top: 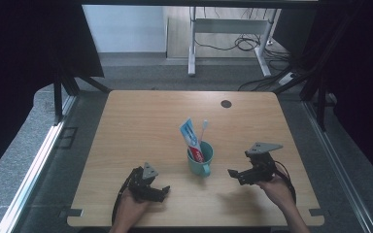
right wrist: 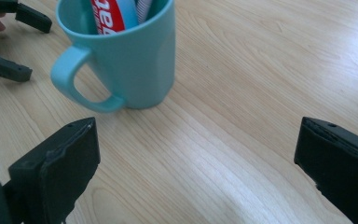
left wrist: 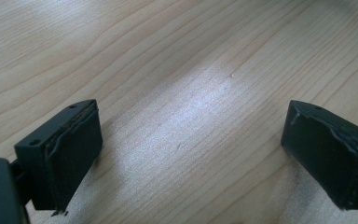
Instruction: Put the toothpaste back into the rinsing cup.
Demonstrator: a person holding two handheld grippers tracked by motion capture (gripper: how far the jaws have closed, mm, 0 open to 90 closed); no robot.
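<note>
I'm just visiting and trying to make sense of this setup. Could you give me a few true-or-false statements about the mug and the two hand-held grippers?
1. The teal mug stands upright on the wooden table. True.
2. The mug is empty. False: a toothpaste tube and a toothbrush stick out of it.
3. The right hand-held gripper is clamped on the mug's handle. False: its jaws are open and apart from the mug.
4. The left hand-held gripper is open with nothing between its jaws. True.
5. The mug sits between the two grippers in the high view. True.
</note>
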